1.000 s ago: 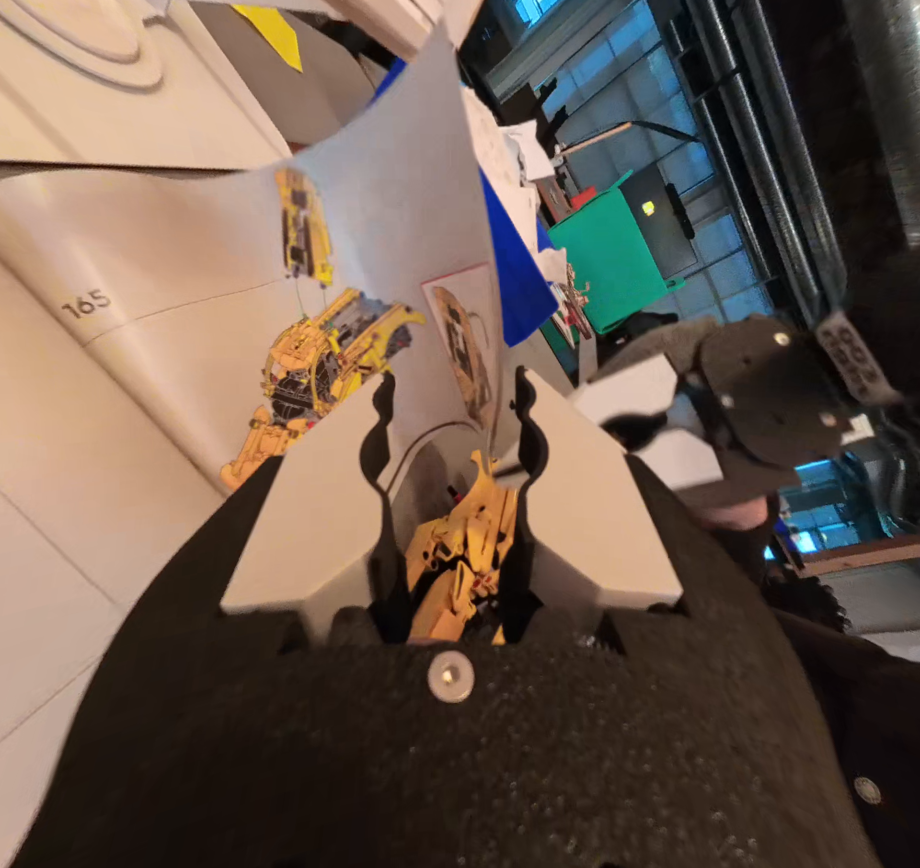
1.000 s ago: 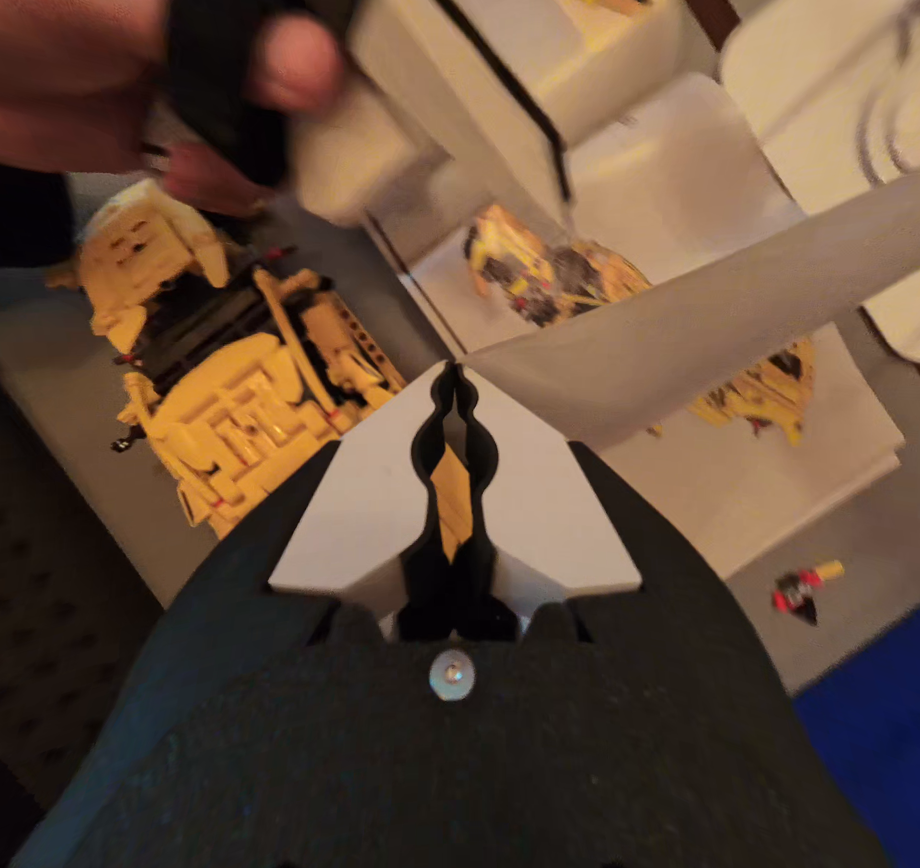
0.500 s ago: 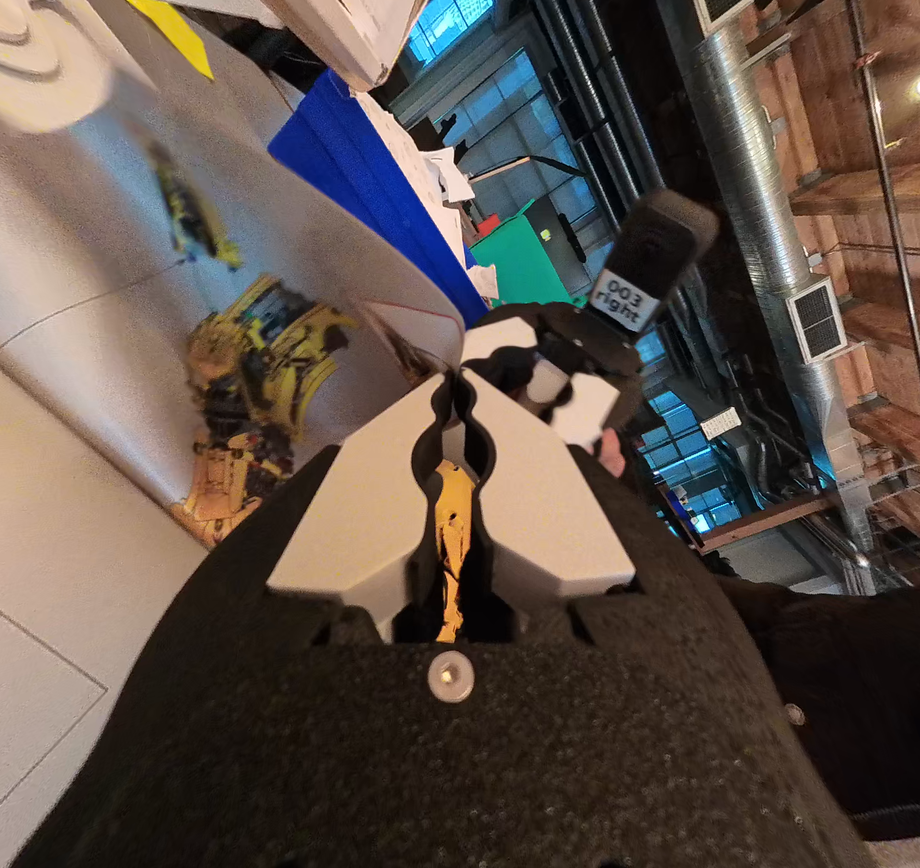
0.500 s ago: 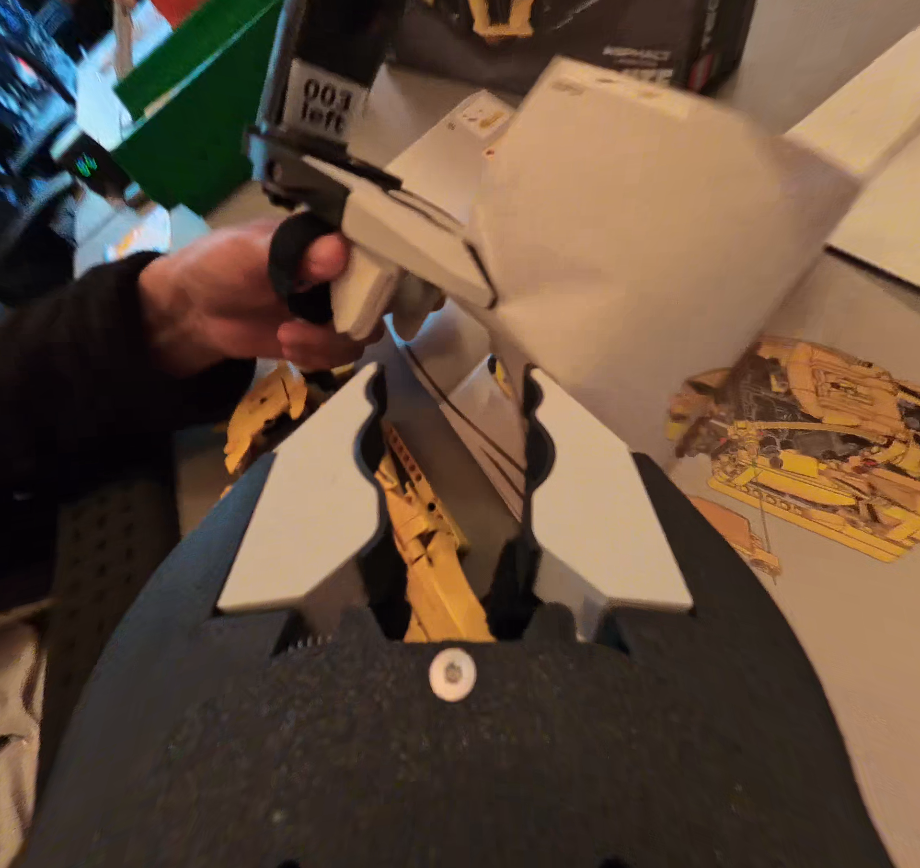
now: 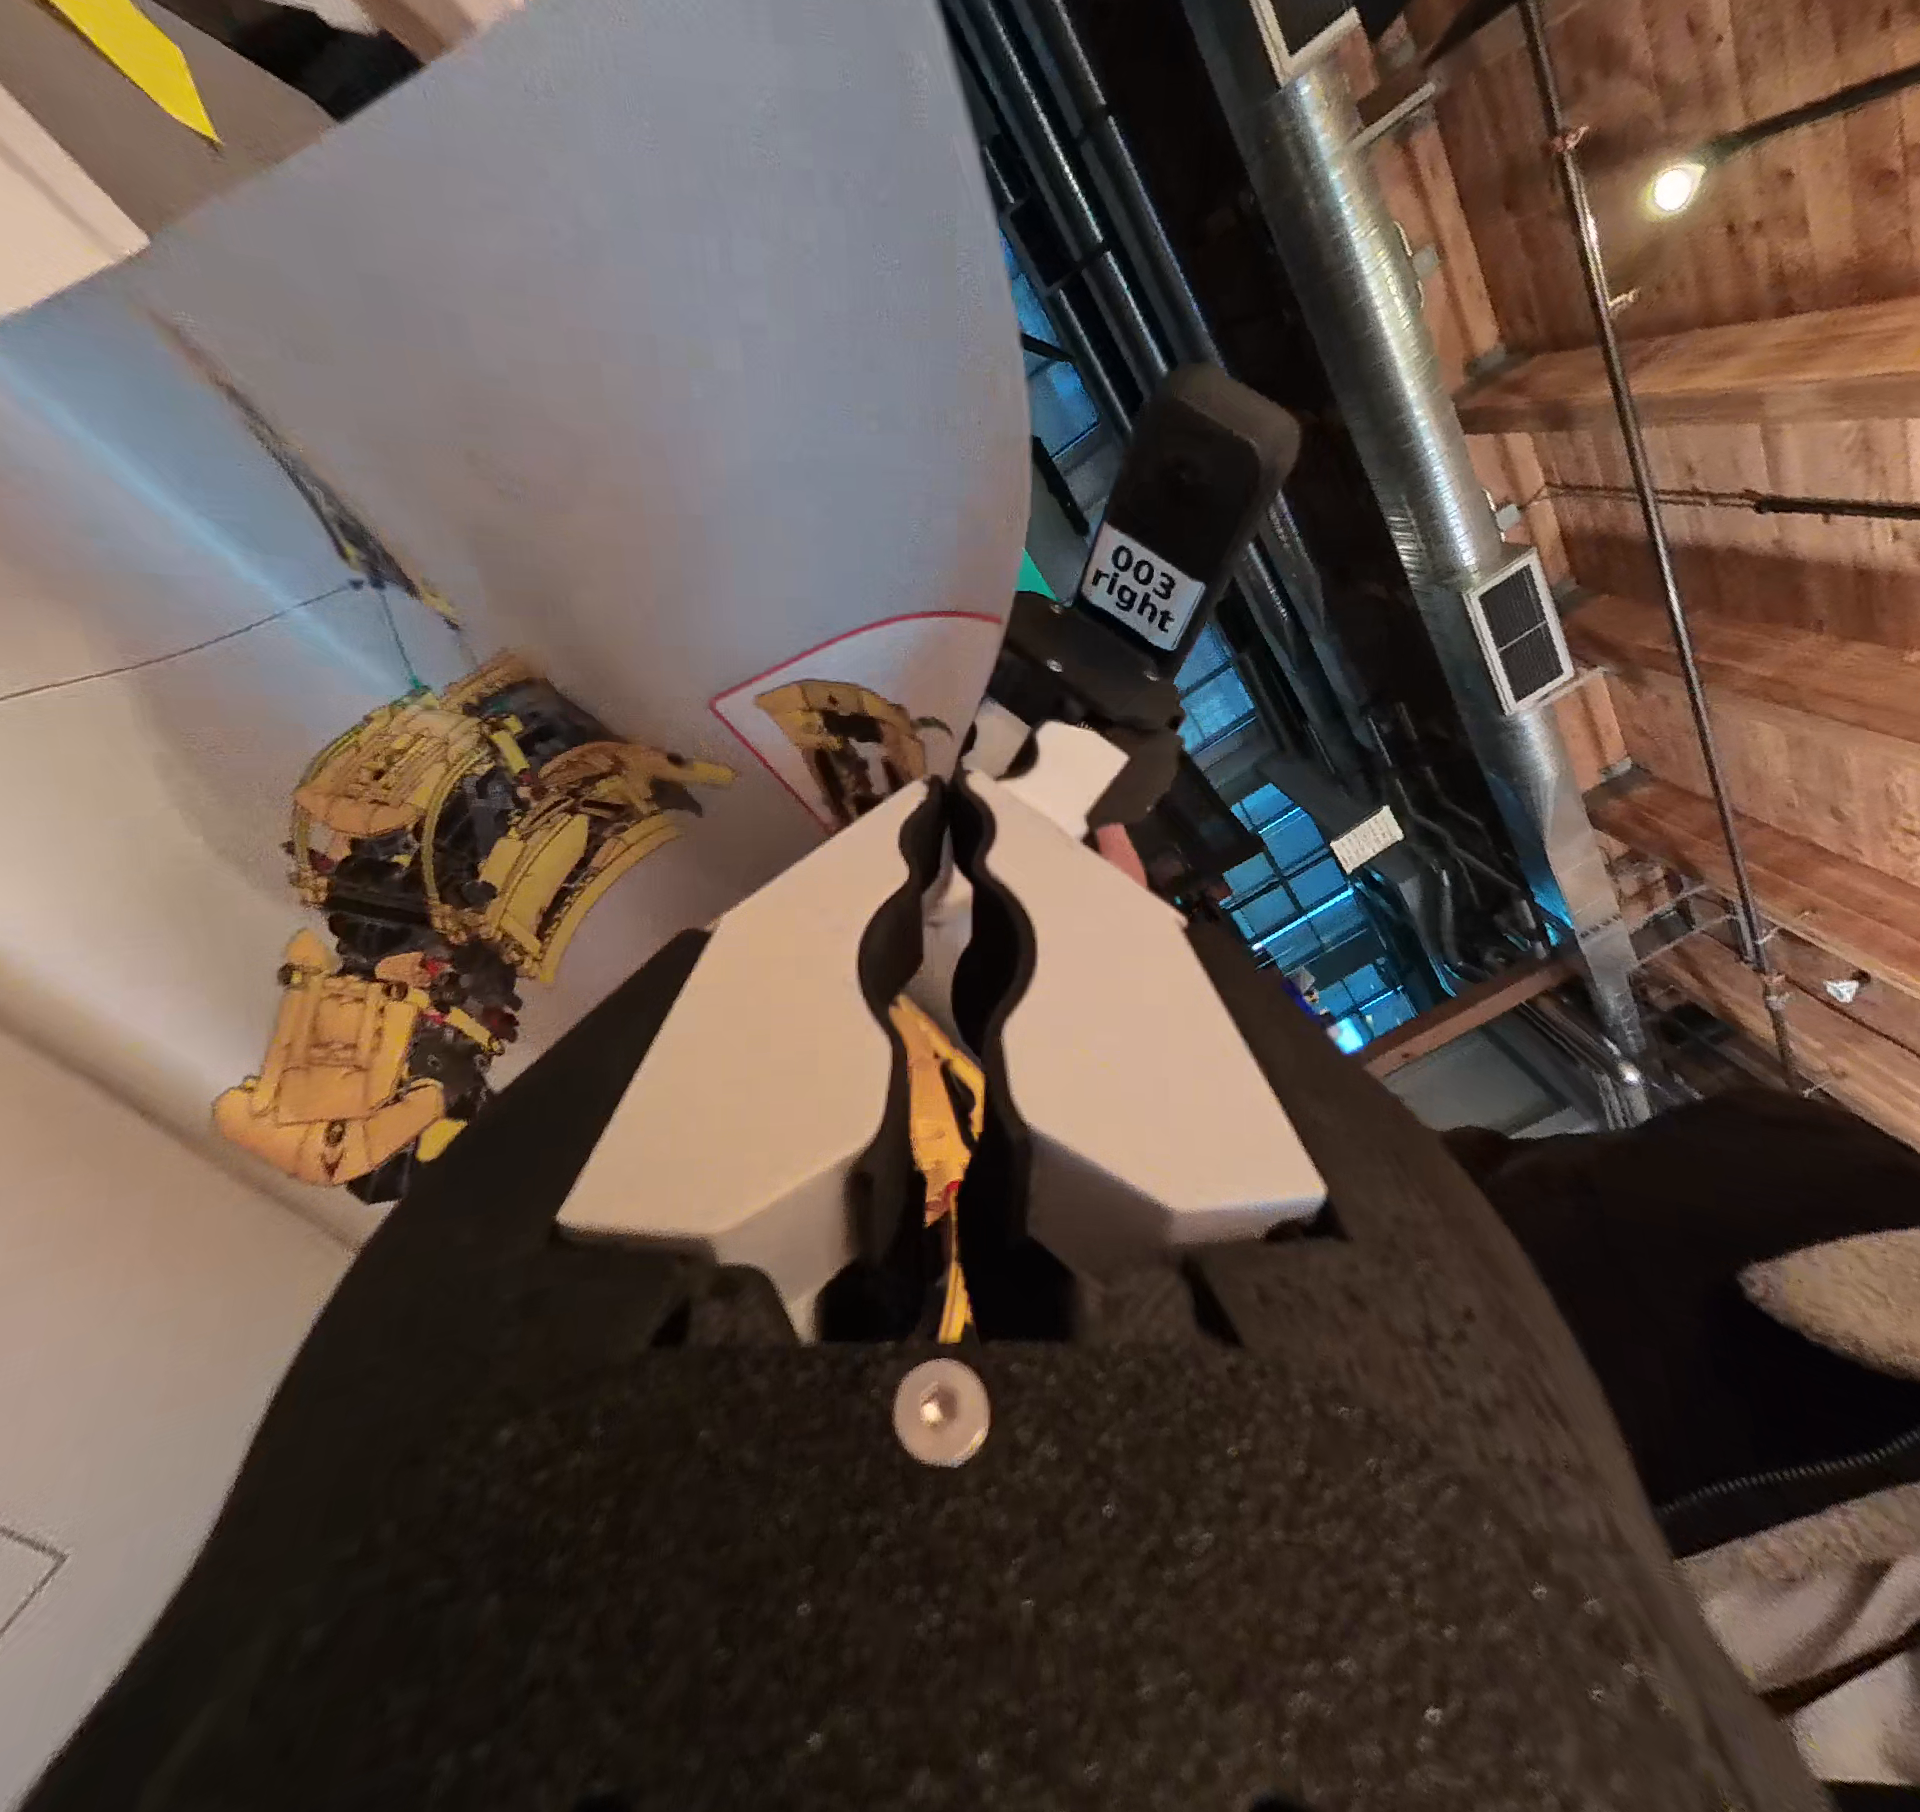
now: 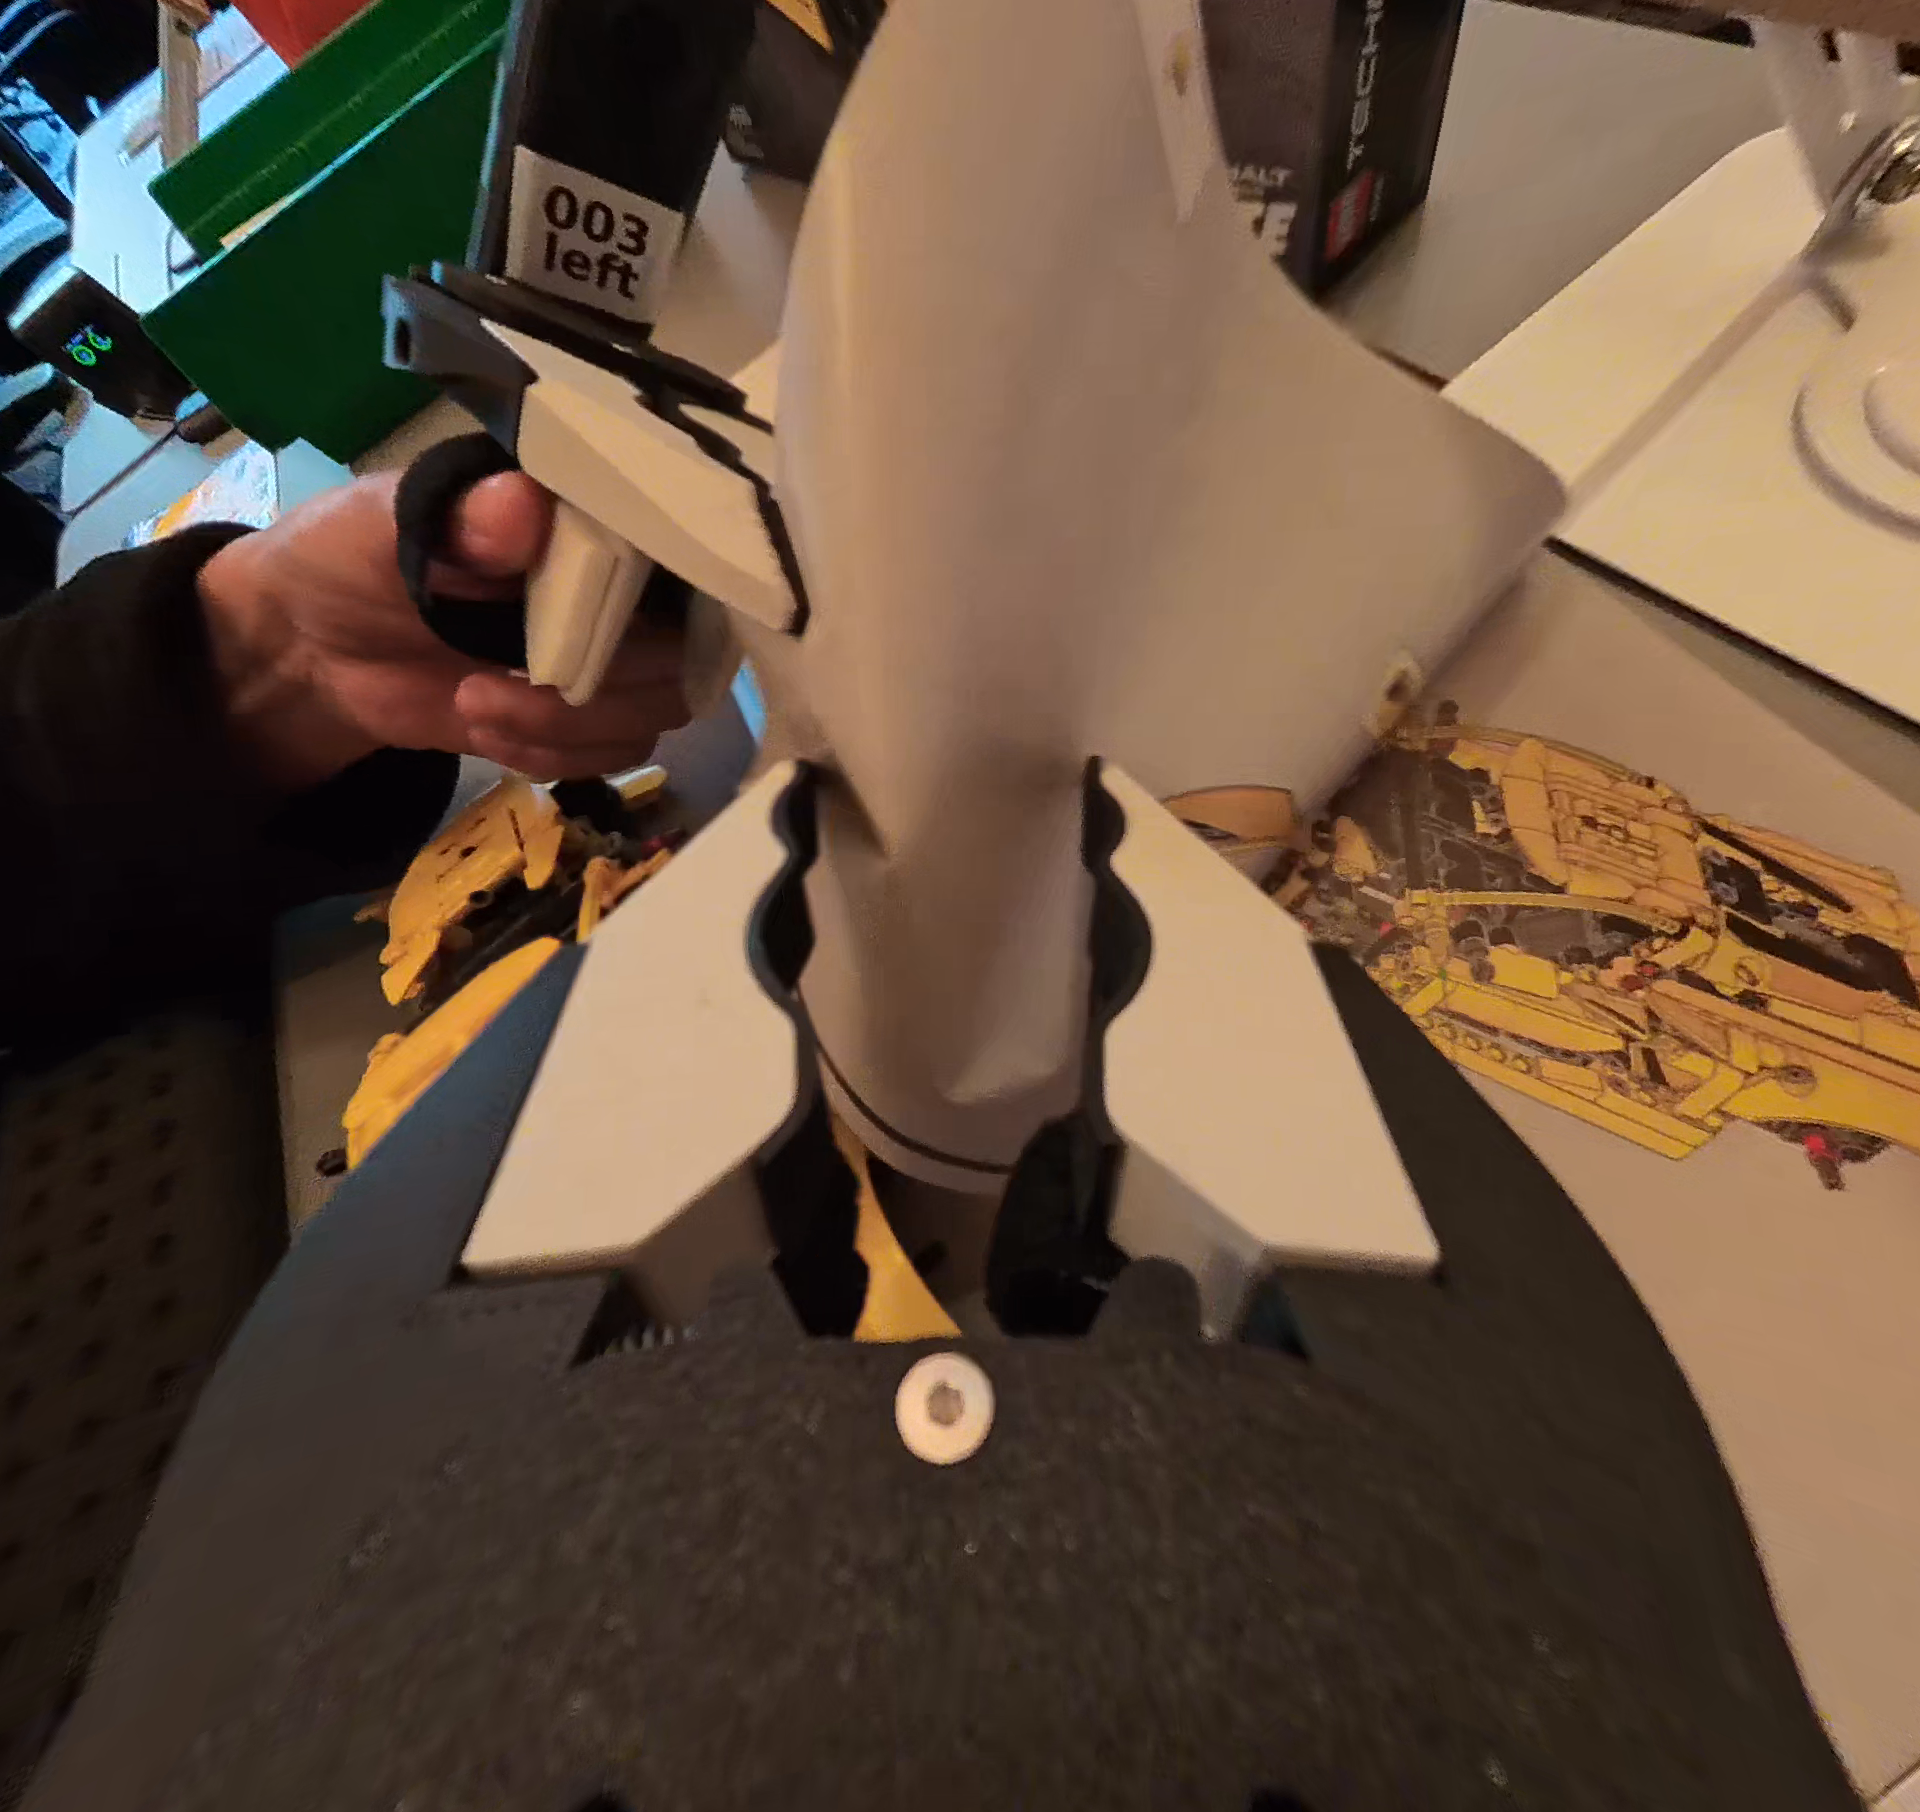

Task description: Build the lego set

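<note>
Evidently a page-turn is under way rather than any building: the left tool (image 6: pixel 795 557) is clenched on the edge of a page of the instruction booklet (image 6: pixel 1039 474), lifting the sheet so it stands up in a curl off the open spread. That pinch reads to me as a way to get to the next step's diagram without dropping the tools. The right tool (image 6: pixel 940 931) is spread wide and gripping nothing; the lower part of the raised page hangs between its fingers, perhaps to steady the sheet or take it over. The half-built yellow lego model (image 6: pixel 488 921) lies on the surface (image 6: pixel 1704 1450) just below the hand that holds the left tool, left of the booklet, untouched. Its long axis seems to run toward and away from the right wrist camera, though most of it is hidden. Printed drawings of the same machine (image 6: pixel 1579 941) lie flat on the exposed page.
</note>
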The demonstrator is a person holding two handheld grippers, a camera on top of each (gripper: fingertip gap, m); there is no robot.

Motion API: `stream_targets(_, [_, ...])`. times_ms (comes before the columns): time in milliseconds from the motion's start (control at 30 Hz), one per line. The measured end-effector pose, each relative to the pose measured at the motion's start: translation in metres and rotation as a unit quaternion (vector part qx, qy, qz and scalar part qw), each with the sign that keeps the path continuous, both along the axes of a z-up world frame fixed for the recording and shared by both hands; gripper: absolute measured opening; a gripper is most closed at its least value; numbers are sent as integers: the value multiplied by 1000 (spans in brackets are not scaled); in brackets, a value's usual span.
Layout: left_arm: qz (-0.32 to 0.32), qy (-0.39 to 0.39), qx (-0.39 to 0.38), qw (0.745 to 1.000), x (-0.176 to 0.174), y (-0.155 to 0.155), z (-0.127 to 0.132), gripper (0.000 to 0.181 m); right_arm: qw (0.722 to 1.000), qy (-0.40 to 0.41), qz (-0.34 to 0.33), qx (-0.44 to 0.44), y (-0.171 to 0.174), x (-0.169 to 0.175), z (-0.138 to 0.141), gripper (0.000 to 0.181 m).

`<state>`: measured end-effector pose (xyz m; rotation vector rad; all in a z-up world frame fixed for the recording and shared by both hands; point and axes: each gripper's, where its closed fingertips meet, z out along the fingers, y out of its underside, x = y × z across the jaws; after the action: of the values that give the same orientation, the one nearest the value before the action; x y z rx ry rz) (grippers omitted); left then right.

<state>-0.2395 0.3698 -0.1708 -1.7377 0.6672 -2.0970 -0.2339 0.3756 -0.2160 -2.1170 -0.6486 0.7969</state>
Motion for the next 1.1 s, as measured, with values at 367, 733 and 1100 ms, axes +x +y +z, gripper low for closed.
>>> stream_targets(367, [-13, -4, 23, 1000, 2, -6, 0, 2, 991, 133, 3, -11, -4, 16, 24, 28])
stream_targets(733, [-22, -41, 43, 998, 1, -12, 12, 0, 968, 248, 33, -21, -9, 19, 44, 39])
stream_targets(1100, [-35, -72, 42, 996, 1, -19, 24, 1, 980, 196, 17, 32, -9, 19, 56, 29])
